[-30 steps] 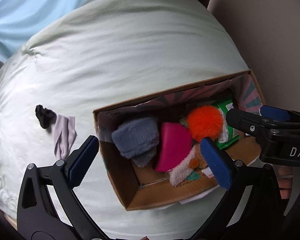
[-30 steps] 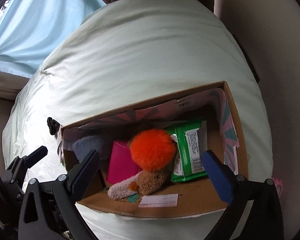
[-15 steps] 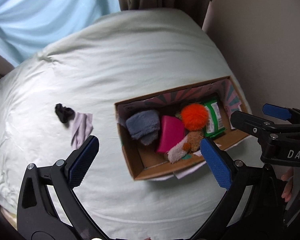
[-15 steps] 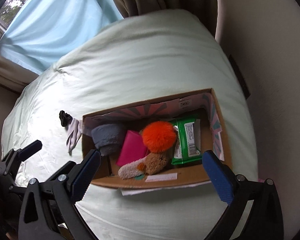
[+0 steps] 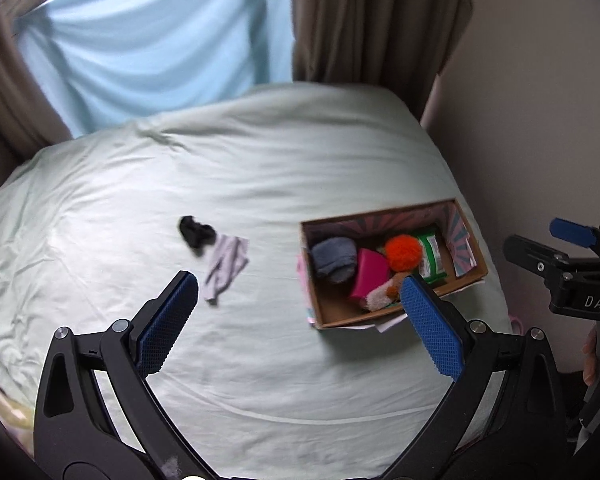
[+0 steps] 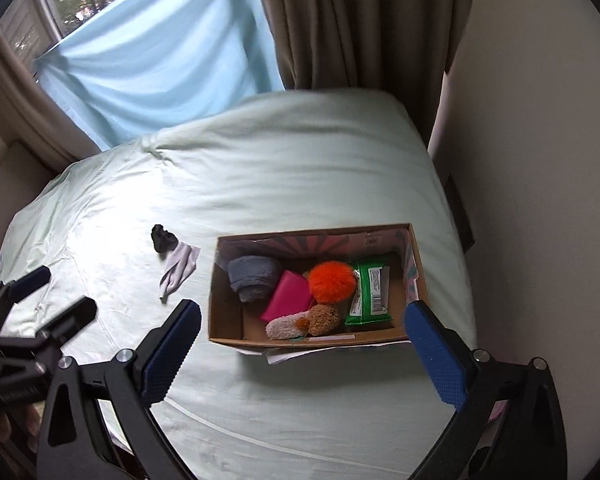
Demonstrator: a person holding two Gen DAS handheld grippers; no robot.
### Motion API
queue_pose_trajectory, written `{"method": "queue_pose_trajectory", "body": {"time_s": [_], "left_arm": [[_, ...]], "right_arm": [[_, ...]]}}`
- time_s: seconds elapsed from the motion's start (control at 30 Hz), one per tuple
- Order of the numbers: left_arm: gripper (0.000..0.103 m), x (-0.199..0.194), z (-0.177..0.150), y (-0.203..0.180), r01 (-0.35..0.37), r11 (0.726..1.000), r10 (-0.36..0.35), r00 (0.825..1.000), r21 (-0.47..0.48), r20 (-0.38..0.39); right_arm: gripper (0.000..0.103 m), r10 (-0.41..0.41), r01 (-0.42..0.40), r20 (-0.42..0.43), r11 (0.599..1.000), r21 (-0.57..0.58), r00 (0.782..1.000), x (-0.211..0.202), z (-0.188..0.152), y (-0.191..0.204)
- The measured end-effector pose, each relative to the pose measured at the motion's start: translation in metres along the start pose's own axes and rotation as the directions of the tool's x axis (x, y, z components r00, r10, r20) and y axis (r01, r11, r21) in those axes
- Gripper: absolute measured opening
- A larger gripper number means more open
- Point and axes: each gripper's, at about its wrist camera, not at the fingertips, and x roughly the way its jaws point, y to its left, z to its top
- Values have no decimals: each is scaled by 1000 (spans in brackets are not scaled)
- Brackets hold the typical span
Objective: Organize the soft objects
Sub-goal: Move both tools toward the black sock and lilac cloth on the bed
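An open cardboard box (image 5: pixel 466 280) (image 6: pixel 228 280) lies on the pale green bed. Inside are a grey fuzzy cloth (image 6: pixel 252 278), a pink pad (image 6: pixel 288 296), an orange pompom (image 6: pixel 332 282), a green wipes pack (image 6: pixel 370 294) and a small brown and pink plush (image 6: pixel 304 322). Left of the box on the sheet lie a black scrunchie (image 5: pixel 196 232) (image 6: pixel 163 238) and a lilac cloth (image 5: pixel 225 266) (image 6: pixel 178 266). My left gripper (image 5: pixel 300 320) is open and empty, high above the bed. The right gripper (image 6: pixel 304 356) is open too, above the box's near side.
The bed (image 6: pixel 284 152) runs up to a blue curtain (image 6: pixel 160 60) and brown drapes (image 6: pixel 360 20) at the window. A beige wall (image 6: pixel 540 160) stands close along the right side of the box. A hand (image 5: pixel 590 360) holds the right gripper's handle.
Both grippers have pulled up and back from the box, so it looks much smaller and the scrunchie, lilac cloth and curtains have come into view. Both stayed open.
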Motion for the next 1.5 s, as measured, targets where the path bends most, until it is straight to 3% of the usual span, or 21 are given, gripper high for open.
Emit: {"method": "queue_pose_trajectory", "body": {"time_s": [0.07, 0.27, 0.4, 0.53, 0.77, 1.2, 1.5], "left_arm": [[101, -15, -5, 16, -5, 1000, 6, 1000, -14, 23], [101, -51, -22, 75, -26, 999, 30, 997, -42, 77], [101, -66, -31, 117, -22, 998, 28, 995, -59, 98], [101, -69, -35, 159, -5, 998, 11, 994, -59, 104], [101, -58, -32, 221, 47, 998, -43, 994, -38, 103], [101, 24, -7, 295, 108, 990, -113, 992, 87, 52], [101, 127, 9, 301, 175, 979, -172, 984, 109, -35]], "right_arm": [[101, -24, 24, 13, 1000, -14, 1000, -13, -4, 14], [101, 14, -14, 100, 1000, 3, 995, -51, -18, 57], [101, -21, 23, 149, 1000, -15, 989, -67, -26, 96], [101, 19, -16, 166, 1000, -17, 986, -70, -31, 133], [101, 9, -4, 197, 1000, -22, 980, -54, -32, 196], [101, -12, 5, 176, 999, 45, 984, 27, -36, 280], [101, -57, 57, 143, 998, 6, 988, 118, -36, 308]]}}
